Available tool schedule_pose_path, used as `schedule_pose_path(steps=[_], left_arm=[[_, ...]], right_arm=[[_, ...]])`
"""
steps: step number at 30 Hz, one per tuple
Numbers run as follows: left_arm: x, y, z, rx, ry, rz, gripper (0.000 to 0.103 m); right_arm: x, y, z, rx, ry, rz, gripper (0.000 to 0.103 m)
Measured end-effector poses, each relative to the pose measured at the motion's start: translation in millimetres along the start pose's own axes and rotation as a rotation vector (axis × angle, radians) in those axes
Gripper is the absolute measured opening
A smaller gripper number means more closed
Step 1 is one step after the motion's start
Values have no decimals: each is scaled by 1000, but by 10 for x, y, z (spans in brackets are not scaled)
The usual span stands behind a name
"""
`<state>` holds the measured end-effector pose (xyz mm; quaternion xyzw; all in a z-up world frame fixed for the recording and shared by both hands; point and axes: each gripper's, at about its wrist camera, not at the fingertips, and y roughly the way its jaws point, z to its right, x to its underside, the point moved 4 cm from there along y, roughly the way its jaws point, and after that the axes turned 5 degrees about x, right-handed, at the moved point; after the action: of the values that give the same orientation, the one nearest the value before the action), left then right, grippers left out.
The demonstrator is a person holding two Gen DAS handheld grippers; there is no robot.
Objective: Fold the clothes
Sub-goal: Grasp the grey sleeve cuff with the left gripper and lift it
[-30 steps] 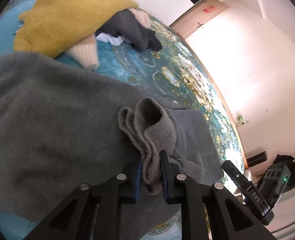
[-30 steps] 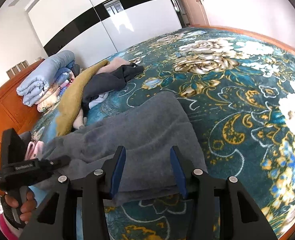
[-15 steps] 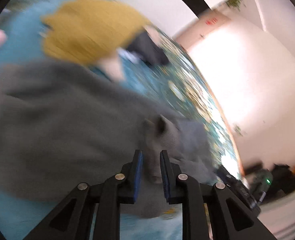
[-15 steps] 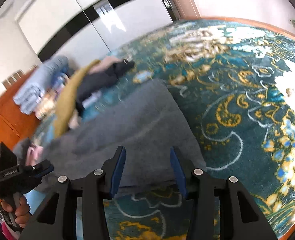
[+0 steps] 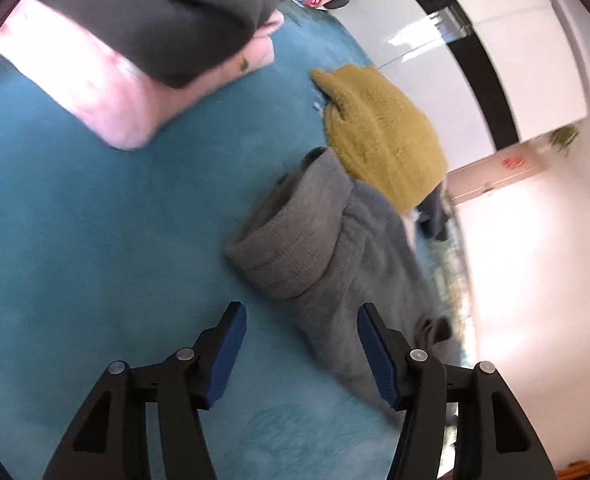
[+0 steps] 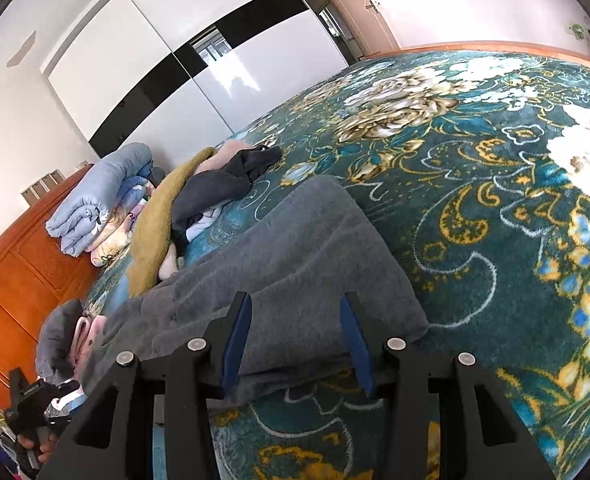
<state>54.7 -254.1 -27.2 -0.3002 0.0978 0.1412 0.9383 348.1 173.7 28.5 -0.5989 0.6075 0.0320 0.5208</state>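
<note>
A grey knit sweater [image 6: 295, 248] lies spread on the bed; in the left wrist view its ribbed collar [image 5: 295, 240] faces me. My left gripper [image 5: 301, 352] is open and empty, just short of the collar, over the blue cover. My right gripper [image 6: 293, 340] is open and empty, low over the sweater's near edge. The left gripper also shows in the right wrist view [image 6: 31, 408], held by a hand at the far left.
A pile of unfolded clothes, mustard [image 5: 379, 136] on top with dark and pale pieces [image 6: 215, 188], lies behind the sweater. Folded pink and dark grey garments [image 5: 127, 52] sit at the left. Rolled blue quilts [image 6: 99, 196] rest against the wooden headboard [image 6: 11, 288]. The floral bedspread [image 6: 495, 184] extends right.
My left gripper has let go of the grey sleeve fold, opened, and swung left toward the sweater's collar. My right gripper has stayed open over the sweater's near edge.
</note>
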Motion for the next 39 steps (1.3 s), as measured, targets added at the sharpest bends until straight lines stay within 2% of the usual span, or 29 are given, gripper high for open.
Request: schedule_pose_path(steps=[5, 9, 12, 14, 15, 18, 21, 23, 25, 28, 30, 33, 39], left_arm=[[-104, 197, -80, 32, -52, 65, 65], [-163, 294, 10, 4, -3, 113, 65], [-194, 383, 29, -10, -8, 142, 63], [-216, 442, 62, -18, -24, 147, 55], [-226, 475, 81, -24, -34, 146, 48], [-230, 473, 112, -36, -42, 145, 38], [-251, 382, 144, -64, -21, 147, 35], [-281, 283, 179, -86, 2, 152, 33], [-276, 235, 333, -117, 59, 164, 32], [-230, 160, 689, -161, 192, 197, 31], [-172, 95, 1092, -186, 323, 230, 31], [-55, 102, 1745, -184, 500, 248, 30], [443, 375, 2929, -130, 790, 221, 27]], right_arm=[[42, -45, 70, -3, 20, 11, 47], [52, -45, 108, -20, 31, 17, 47], [69, -18, 126, -36, 35, 12, 47], [65, -1, 130, -39, 35, 5, 47], [58, 7, 128, -40, 33, 1, 47], [-22, -57, 50, -65, 1, 33, 47], [-101, -71, -81, -108, -31, 43, 47], [-79, 27, -153, -96, -70, 7, 48], [4, 172, -157, -72, -89, -67, 48], [71, 195, -70, -94, -46, -67, 48], [10, 89, -31, -100, -32, -15, 48], [-21, 5, 55, -91, -1, 26, 48], [-3, 70, 220, -91, 74, -4, 48]])
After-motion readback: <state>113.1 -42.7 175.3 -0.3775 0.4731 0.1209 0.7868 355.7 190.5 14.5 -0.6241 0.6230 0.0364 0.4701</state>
